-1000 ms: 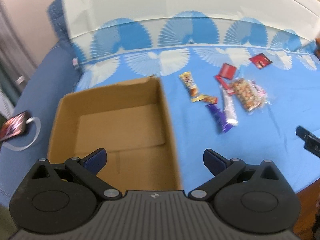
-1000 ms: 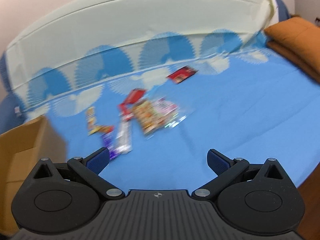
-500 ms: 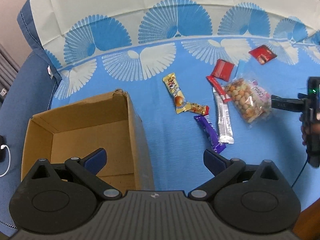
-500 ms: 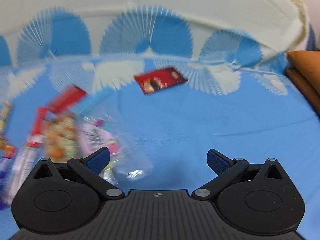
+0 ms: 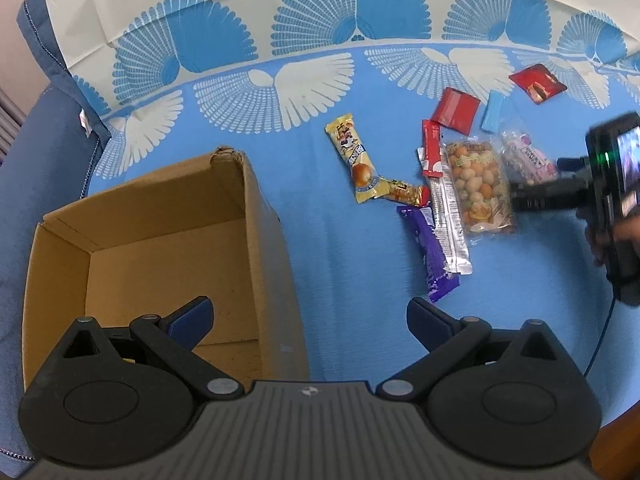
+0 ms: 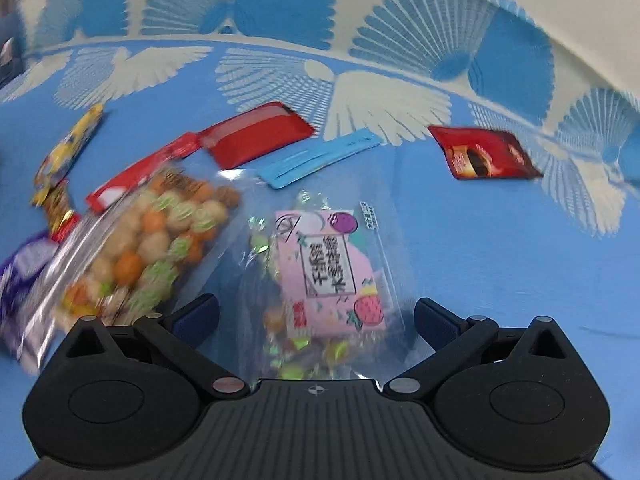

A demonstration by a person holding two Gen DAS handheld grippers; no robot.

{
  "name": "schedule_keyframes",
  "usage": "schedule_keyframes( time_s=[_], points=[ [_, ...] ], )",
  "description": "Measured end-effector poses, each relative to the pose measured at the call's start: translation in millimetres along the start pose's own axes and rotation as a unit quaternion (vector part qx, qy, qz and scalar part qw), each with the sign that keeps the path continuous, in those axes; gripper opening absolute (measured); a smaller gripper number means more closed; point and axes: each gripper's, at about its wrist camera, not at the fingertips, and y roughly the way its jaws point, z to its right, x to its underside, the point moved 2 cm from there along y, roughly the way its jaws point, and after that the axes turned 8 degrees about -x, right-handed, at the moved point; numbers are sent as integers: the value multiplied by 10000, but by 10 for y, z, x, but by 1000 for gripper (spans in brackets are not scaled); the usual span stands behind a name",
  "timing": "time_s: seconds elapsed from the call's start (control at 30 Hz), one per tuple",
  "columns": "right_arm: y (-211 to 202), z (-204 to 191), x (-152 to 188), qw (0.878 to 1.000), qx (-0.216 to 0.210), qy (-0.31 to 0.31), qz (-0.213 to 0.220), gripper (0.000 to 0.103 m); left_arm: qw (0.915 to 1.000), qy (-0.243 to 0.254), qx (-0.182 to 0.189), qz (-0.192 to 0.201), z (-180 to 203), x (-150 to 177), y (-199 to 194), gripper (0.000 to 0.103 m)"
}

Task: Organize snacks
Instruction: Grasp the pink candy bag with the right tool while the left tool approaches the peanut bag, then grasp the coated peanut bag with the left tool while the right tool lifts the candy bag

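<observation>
Snacks lie scattered on the blue bedsheet point(image 5: 340, 248). Only the right wrist view shows the pink-labelled candy bag point(image 6: 328, 276) between the right gripper point(image 6: 316, 316)'s wide-spread fingers, unheld, with the peanut bag point(image 6: 148, 240) just left. Only the left wrist view shows the cardboard box point(image 5: 160, 248); the left gripper point(image 5: 310, 316), fingers wide apart and holding nothing, straddles its right wall, snacks well beyond.

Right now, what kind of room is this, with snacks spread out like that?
Probably a bedroom. The snack packets lie on a blue bedsheet with a fan pattern, beside an open cardboard box; the sheet sags like a mattress cover.
</observation>
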Motion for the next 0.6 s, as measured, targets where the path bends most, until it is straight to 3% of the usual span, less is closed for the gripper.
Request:
schedule_keyframes(
  time_s=[0.17,0.23,0.27,0.3,0.4,0.5,0.6],
  points=[
    [71,79,-2,9999,-99,92,108,100,9997,12,176,182,83,-141,-78,103],
    [-45,55,107,9993,-39,60,356,73,9985,113,403,360,205,-253,-136,103],
    [-113,71,151,9992,-15,97,386,52,9977,170,508,417,272,-319,-146,103],
    [-201,132,220,9989,66,285,353,48,9963,234,667,485,365,-389,-158,103],
    [-503,380,543,9947,488,856,299,47,9899,542,1202,515,739,-633,-95,103],
    [-859,644,946,9866,750,1432,242,49,9806,877,1735,230,1242,-894,163,103],
    [-1092,807,1134,9782,830,1876,316,51,9813,1127,1529,-300,1706,-1118,586,102]
  ],
)
